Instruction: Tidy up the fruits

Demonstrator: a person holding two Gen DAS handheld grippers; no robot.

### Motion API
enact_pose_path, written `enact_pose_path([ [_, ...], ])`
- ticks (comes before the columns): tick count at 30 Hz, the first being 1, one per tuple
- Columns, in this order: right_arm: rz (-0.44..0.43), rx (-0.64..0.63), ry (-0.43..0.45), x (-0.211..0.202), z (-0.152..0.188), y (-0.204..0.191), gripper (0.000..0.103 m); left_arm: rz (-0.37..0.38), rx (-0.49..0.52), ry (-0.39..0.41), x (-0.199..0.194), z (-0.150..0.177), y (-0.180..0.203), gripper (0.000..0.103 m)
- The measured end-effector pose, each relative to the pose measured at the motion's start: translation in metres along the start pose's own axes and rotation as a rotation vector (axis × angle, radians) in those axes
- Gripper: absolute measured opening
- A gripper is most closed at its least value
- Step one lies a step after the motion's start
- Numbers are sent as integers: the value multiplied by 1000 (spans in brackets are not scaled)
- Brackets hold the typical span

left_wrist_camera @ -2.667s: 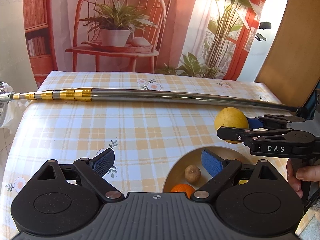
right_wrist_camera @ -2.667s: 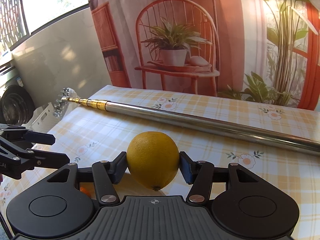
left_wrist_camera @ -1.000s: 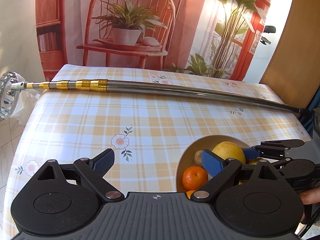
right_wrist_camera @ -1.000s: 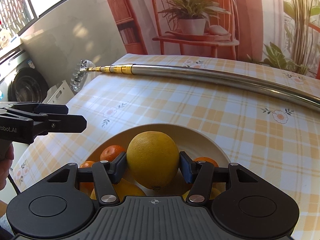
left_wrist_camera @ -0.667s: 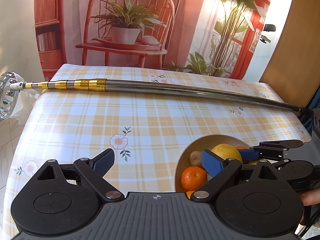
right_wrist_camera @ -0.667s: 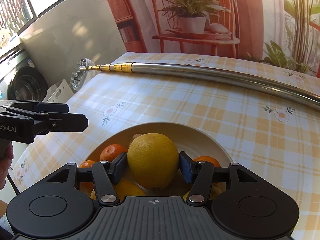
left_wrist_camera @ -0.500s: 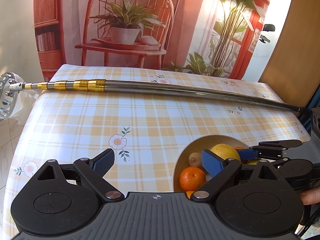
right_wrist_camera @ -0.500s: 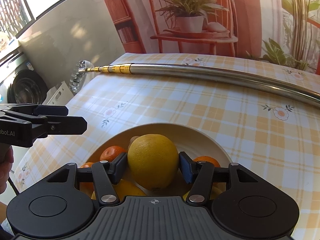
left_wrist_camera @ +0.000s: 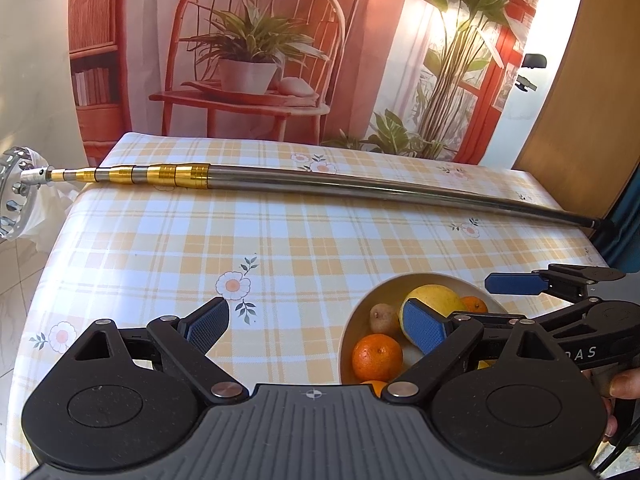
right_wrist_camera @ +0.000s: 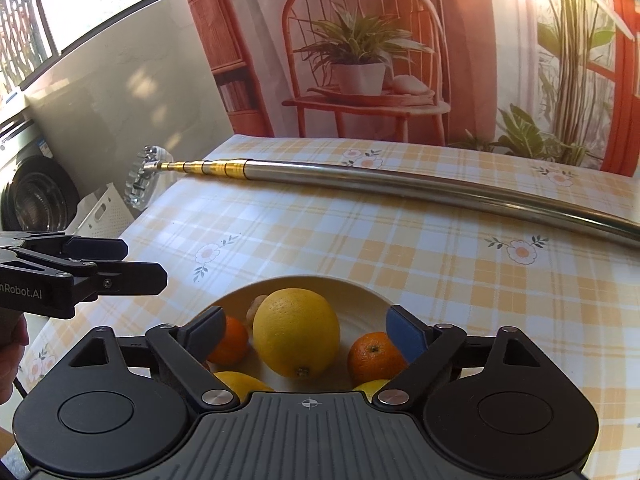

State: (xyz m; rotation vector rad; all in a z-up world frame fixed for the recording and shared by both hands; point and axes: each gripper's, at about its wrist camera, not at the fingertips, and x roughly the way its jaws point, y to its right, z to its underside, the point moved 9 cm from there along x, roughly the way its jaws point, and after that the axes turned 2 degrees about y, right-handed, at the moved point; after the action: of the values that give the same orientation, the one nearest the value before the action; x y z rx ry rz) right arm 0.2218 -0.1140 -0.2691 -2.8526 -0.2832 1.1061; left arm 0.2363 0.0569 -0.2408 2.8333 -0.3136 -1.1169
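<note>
Both views are bright and sharp in warm daylight. In the right wrist view a window (right_wrist_camera: 100,8) at upper left is overexposed to white. Sun patches dapple the tablecloth (left_wrist_camera: 320,240), and glare runs along the metal pole (left_wrist_camera: 360,190). Fisheye distortion bends that pole and curves the frame edges, whose corners go black.

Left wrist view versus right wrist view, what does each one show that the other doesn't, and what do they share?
Only the left wrist view shows the wooden door at right and the table's bare near-left corner.

Only the right wrist view shows the window, the washing machine and the white crate off the table's left end.

Both show the bowl, the big yellow citrus resting in it between the right gripper's open jaws, oranges, the metal pole and the empty left gripper.
</note>
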Motion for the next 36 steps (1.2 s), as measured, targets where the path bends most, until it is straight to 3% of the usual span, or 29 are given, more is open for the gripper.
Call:
enact_pose_path([
  [5,29,8,14,-11,-3,3,103,2,-1,16,-5,-2,1,95],
  [13,75,23,83,-41,-18,2,103,30,8,61,-22,-14,9,95],
  [28,172,53,294,-139,-89,2,103,68,84,369,-116,-96,56,99],
  [36,213,22,413,-188,-116,-2,103,50,149,482,-156,-115,86,103],
])
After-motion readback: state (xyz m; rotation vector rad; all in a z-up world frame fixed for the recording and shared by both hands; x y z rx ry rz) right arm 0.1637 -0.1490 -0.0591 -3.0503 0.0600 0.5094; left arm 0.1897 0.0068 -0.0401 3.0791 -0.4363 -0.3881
